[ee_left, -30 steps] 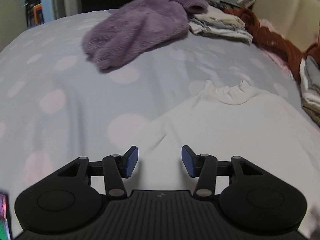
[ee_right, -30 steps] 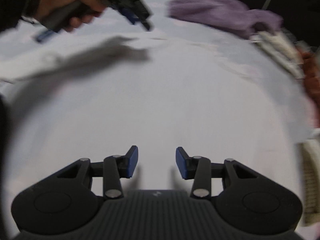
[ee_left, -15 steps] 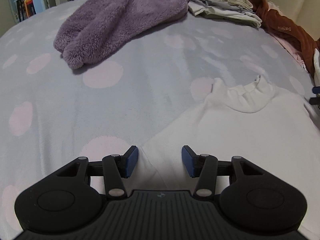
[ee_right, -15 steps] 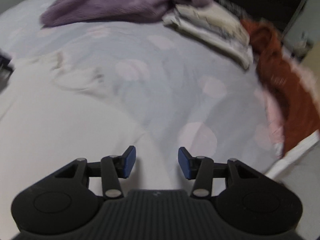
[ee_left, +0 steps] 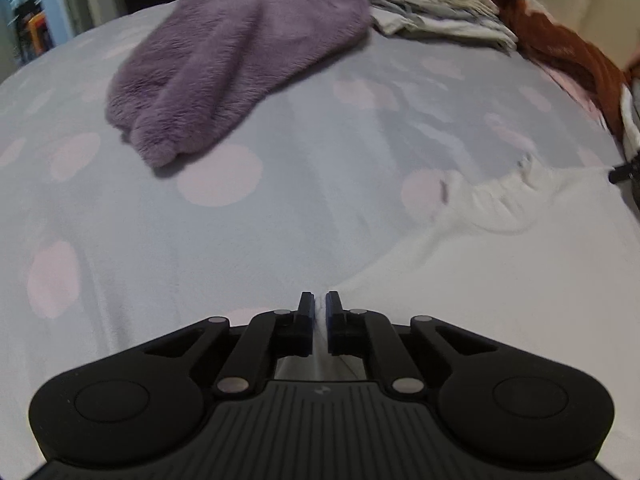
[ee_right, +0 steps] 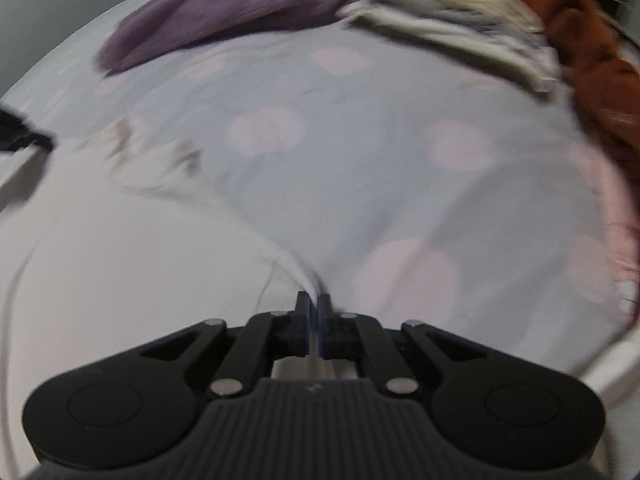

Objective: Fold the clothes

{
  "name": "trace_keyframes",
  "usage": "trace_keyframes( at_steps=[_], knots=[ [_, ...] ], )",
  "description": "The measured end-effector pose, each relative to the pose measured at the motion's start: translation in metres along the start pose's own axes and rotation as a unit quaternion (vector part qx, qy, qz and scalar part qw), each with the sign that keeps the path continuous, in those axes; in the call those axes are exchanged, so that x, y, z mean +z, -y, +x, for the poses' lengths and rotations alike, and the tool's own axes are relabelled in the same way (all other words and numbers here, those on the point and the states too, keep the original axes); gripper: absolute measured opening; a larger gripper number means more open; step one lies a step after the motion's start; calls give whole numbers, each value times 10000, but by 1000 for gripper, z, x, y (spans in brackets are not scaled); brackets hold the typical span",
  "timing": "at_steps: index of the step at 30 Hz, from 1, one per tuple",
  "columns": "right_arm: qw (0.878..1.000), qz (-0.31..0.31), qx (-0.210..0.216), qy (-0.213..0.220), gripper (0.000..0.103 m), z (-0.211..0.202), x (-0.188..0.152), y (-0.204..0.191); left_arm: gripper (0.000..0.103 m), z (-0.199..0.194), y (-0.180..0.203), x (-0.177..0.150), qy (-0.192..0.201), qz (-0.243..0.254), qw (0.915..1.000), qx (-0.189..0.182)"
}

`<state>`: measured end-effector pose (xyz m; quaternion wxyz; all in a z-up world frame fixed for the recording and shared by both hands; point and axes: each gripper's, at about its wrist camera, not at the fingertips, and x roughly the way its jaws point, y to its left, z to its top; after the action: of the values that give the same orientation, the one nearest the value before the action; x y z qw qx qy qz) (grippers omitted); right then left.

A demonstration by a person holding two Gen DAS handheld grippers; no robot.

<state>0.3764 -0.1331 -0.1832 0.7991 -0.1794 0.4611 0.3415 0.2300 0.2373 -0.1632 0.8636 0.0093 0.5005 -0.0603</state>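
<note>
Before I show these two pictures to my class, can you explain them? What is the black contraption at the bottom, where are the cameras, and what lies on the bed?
No robot here: a person holds a two-finger gripper in each hand, and a camera on each looks forward along its fingers. One picture comes from the left gripper, the other from the right gripper. Both are shut, each pinching an edge of the white top spread on the dotted bedsheet, one at either side of its collar. Further back lie a fluffy purple garment, a stack of folded pale clothes and a rust-brown garment.

Both grippers' fingers (ee_left: 306,312) (ee_right: 303,314) have closed, pinching the white top's (ee_left: 500,280) edge.
</note>
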Motion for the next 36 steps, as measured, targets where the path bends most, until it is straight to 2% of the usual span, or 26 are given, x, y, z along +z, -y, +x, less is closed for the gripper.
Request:
trace_keyframes(
  at_steps=[2, 5, 8, 9, 10, 12, 16, 18, 19, 21, 24, 26, 27, 28, 31, 36],
  knots=[
    [9996, 130, -233, 77, 3, 2, 3, 6, 4, 4, -1, 0, 6, -46, 10000, 62],
    [9978, -44, -656, -42, 3, 14, 0, -7, 5, 13, 6, -2, -48, -25, 9997, 238],
    [9926, -343, -1151, -166, 6, 26, -6, -26, 12, 15, 12, -1, -83, -21, 9992, 382],
    [9897, -499, -1330, -178, 14, 28, -9, -33, 16, 12, 12, 0, -87, 6, 9992, 388],
    [9868, -639, -1474, -181, 27, 28, -11, -40, 20, 10, 13, 1, -91, 33, 9992, 395],
    [9880, -663, -1394, -83, 44, 14, -11, -44, 22, -4, 10, 2, -11, 32, 9993, 373],
    [9893, -299, -1339, 499, 45, -45, -23, -49, 22, -61, 12, -20, 617, -196, 9972, 387],
    [9927, -446, -939, 613, 45, -69, -40, -79, 24, -86, 28, -45, 804, -334, 9961, -152],
    [9943, -547, -657, 637, 45, -79, -51, -97, 25, -93, 41, -58, 754, -301, 9959, -405],
    [9955, -759, -223, 527, 43, -90, -75, -138, 26, -100, 78, -91, 412, 32, 9964, -737],
    [9940, -1026, 304, 247, 43, -101, -114, -199, 26, -116, 118, -144, -212, 302, 9966, -742],
    [9945, -870, 543, 195, 43, -118, -140, -222, 26, -130, 140, -180, -602, 377, 9950, -707],
    [9946, -813, 626, 152, 43, -127, -153, -231, 27, -136, 142, -195, -801, 217, 9940, -710],
    [9950, -763, 644, 87, 43, -134, -166, -240, 28, -143, 144, -210, -1001, 37, 9924, -715],
    [9964, -617, 567, -109, 43, -149, -200, -262, 35, -163, 148, -249, -1352, -307, 9899, -300],
    [9985, 344, 24, -418, 48, -171, -233, -236, 47, -186, 148, -288, -1509, -905, 9843, -108]
  ],
)
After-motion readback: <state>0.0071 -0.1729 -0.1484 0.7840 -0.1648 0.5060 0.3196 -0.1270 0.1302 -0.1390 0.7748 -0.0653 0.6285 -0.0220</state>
